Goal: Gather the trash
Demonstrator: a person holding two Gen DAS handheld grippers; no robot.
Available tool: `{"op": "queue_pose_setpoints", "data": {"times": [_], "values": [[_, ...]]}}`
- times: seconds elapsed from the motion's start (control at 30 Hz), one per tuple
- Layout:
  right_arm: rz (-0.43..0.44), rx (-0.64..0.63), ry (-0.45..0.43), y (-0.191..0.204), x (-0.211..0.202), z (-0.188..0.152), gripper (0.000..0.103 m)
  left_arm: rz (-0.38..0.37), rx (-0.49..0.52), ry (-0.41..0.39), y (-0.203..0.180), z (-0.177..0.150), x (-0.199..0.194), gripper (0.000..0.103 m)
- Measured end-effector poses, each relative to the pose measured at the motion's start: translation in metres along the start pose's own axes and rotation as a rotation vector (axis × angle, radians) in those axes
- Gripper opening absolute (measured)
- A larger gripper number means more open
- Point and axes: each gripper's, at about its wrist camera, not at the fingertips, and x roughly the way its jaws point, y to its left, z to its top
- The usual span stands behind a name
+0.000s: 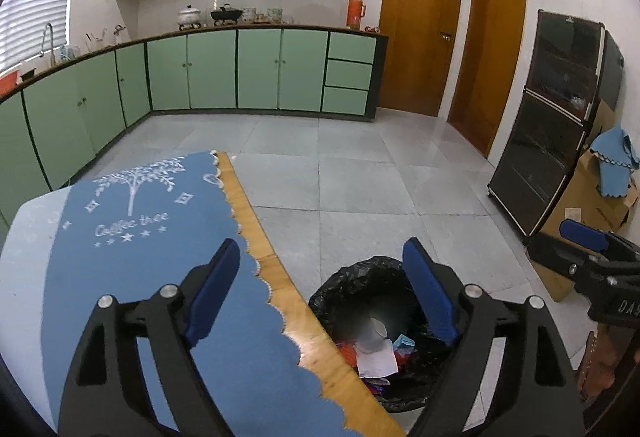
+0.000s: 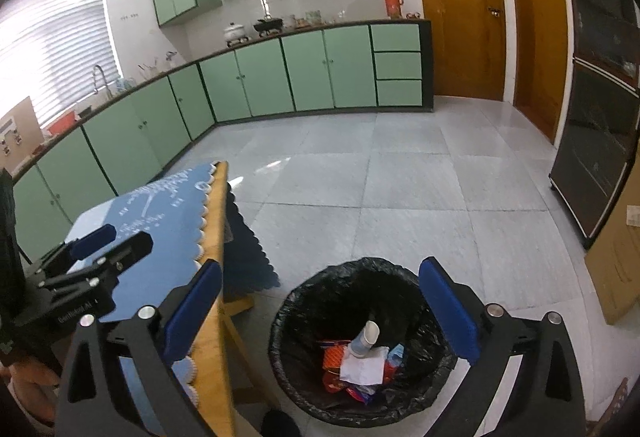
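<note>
A bin lined with a black bag [image 1: 360, 277] [image 2: 320, 285] stands on the floor beside the table. Inside lie a white paper cup [image 1: 374, 335] [image 2: 364, 339], crumpled white paper [image 2: 362, 369] and red and blue wrappers [image 2: 334, 361]. My left gripper [image 1: 320, 289] is open and empty, straddling the table edge and the bin. My right gripper [image 2: 320, 313] is open and empty, held above the bin. The right gripper also shows at the right edge of the left wrist view [image 1: 592, 249]; the left gripper shows at the left of the right wrist view [image 2: 104, 249].
A wooden table [image 1: 256, 237] [image 2: 214, 237] carries a blue cloth [image 1: 140, 237] [image 2: 160, 205] with a white tree print. Green cabinets [image 1: 256, 69] line the walls. A dark glass cabinet [image 1: 552, 125] and cardboard boxes [image 1: 592, 197] stand at the right. Grey tiled floor [image 2: 400, 189] lies beyond.
</note>
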Motion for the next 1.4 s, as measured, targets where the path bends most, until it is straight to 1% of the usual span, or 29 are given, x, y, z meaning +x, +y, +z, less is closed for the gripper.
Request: {"op": "queue_pose_setpoints", "data": {"times": [0.23, 0.43, 0.7, 1.07, 1.4], "values": [[0.019, -0.004, -0.019, 0.012, -0.026, 0.006, 0.097, 0.019, -0.004, -0.031, 0.002, 0.004, -0.034, 0.088], [0.03, -0.023, -0.052, 0.019, -0.049, 0.01, 0.097, 0.033, -0.011, -0.051, 0.005, 0.006, -0.059, 0.09], [0.043, -0.046, -0.096, 0.031, -0.069, 0.014, 0.097, 0.074, -0.01, -0.086, 0.008, 0.01, -0.089, 0.091], [0.077, -0.061, -0.139, 0.042, -0.088, 0.015, 0.097, 0.084, -0.017, -0.129, 0.01, 0.012, -0.116, 0.091], [0.088, -0.075, -0.15, 0.048, -0.092, 0.015, 0.097, 0.092, -0.026, -0.144, 0.012, 0.012, -0.125, 0.091]]}}
